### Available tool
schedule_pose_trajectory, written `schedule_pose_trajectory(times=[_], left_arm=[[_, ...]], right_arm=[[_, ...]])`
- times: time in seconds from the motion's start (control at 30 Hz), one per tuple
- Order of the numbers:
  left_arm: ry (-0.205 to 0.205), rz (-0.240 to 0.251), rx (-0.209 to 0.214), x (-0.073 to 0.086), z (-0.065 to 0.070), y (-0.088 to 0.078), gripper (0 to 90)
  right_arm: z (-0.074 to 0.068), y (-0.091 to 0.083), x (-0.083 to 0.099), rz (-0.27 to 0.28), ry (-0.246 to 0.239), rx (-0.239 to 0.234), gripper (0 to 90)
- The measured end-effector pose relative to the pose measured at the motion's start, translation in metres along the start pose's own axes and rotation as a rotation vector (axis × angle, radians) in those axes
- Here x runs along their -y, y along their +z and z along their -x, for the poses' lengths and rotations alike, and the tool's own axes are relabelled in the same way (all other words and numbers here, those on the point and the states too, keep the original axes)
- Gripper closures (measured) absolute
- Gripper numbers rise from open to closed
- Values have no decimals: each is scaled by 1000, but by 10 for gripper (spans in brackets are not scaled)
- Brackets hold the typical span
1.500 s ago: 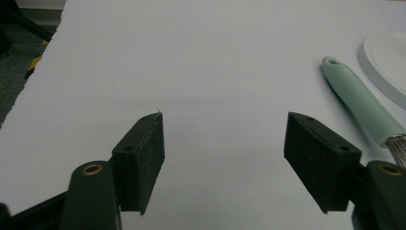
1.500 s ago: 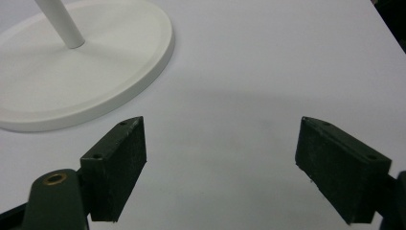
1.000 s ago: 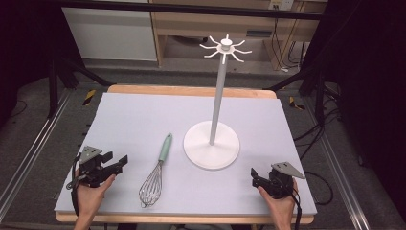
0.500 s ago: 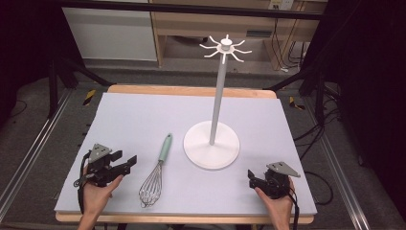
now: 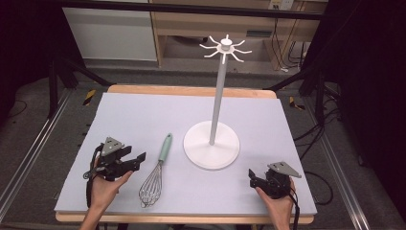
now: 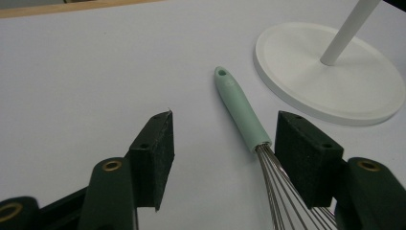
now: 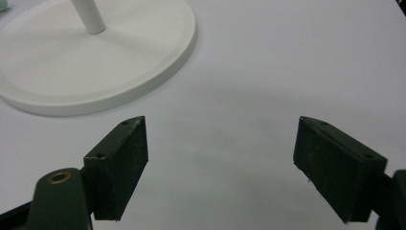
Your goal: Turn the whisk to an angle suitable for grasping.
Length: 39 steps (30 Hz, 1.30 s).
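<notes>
**Closing in on the whisk handle**

Approaching from the left, the left tool is held low over the table with jaws spread wide, nothing between them. The whisk lies flat just ahead, its green handle pointing toward the white stand. A short advance and a squeeze on the handle are judged next. The right tool is kept spread, idle, near the stand's base.

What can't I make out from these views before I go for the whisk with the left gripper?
- Whisk wire head: cut off by the bottom edge of the left gripper view and partly behind the left gripper's right pad.
- Stand top: its pole leaves the upper edge in both gripper views; the hooks in the high view are too small to judge.
- Right gripper opening: too small in the high view; its own view shows it open.
</notes>
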<state>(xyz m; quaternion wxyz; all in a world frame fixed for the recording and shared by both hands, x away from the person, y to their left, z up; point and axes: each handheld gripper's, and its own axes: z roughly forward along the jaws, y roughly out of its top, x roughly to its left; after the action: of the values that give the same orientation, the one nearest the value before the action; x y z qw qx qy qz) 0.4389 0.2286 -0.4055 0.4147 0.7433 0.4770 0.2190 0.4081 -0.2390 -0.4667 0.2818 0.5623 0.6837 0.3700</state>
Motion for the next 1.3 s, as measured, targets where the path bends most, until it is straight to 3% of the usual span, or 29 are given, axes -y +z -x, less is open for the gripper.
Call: schedule_pose_trajectory(times=[0.33, 0.67, 1.3], left_arm=[[32, -31, 9, -14, 12, 6, 414], [71, -119, 22, -19, 21, 25, 451], [80, -241, 31, -23, 24, 58, 481]], right_arm=[[0, -2, 0, 2, 3, 1, 196], [0, -2, 0, -5, -1, -12, 204], [0, -1, 0, -14, -11, -19, 240]])
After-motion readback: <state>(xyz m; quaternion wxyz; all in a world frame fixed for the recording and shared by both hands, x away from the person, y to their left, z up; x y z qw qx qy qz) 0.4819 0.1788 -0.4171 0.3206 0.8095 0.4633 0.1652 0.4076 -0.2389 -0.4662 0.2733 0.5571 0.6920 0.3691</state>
